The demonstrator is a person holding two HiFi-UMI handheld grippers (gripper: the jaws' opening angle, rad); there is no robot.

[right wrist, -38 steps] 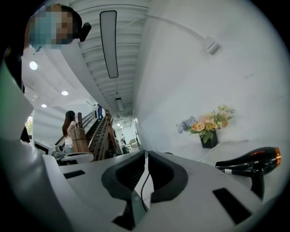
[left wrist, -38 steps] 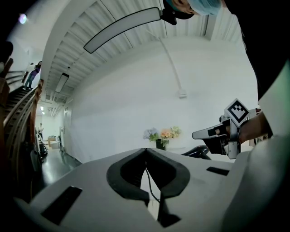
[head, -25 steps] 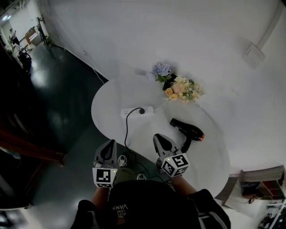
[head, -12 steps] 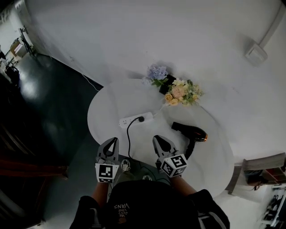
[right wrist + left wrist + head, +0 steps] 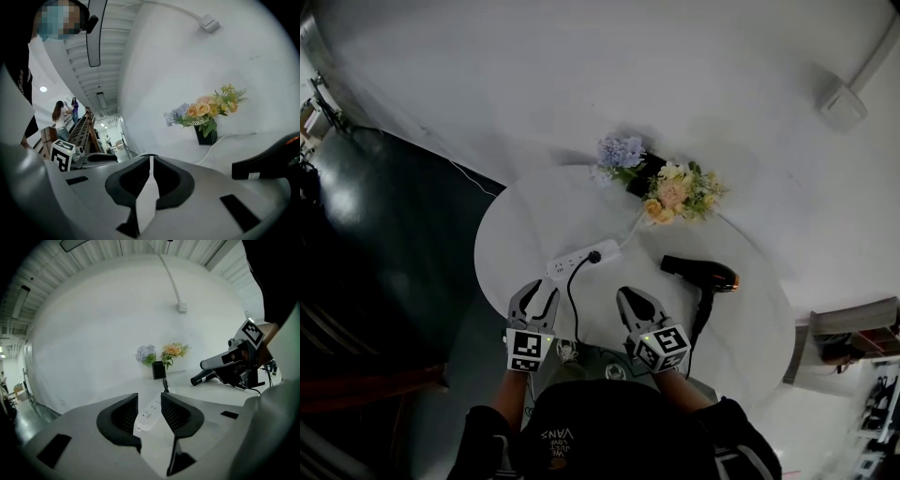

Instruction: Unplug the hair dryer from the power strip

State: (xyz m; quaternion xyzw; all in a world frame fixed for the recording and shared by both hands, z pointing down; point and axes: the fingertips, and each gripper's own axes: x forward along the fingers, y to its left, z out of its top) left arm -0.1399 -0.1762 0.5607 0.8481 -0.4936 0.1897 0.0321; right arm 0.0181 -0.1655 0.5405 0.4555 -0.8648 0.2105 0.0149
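A white power strip (image 5: pixel 581 260) lies on the round white table (image 5: pixel 525 220), with a black plug (image 5: pixel 594 255) in it. The plug's black cord (image 5: pixel 571 302) runs toward the table's near edge. The black hair dryer (image 5: pixel 698 274) lies to the right, apart from both grippers. My left gripper (image 5: pixel 538 292) hovers just short of the strip; its jaws are opening with nothing between them. The strip (image 5: pixel 150 414) shows beyond the left gripper (image 5: pixel 149 409). My right gripper (image 5: pixel 628 296) is shut and empty, between the cord and the dryer; the right gripper (image 5: pixel 150 174) faces the dryer (image 5: pixel 267 164).
A flower arrangement (image 5: pixel 661 183) in a black vase stands at the table's far edge, beside the strip's white cable. A white wall curves behind the table. Dark floor lies to the left. People stand far off in the right gripper view.
Both grippers have moved forward and down over the table toward the power strip. The left jaws, shut before, now stand apart.
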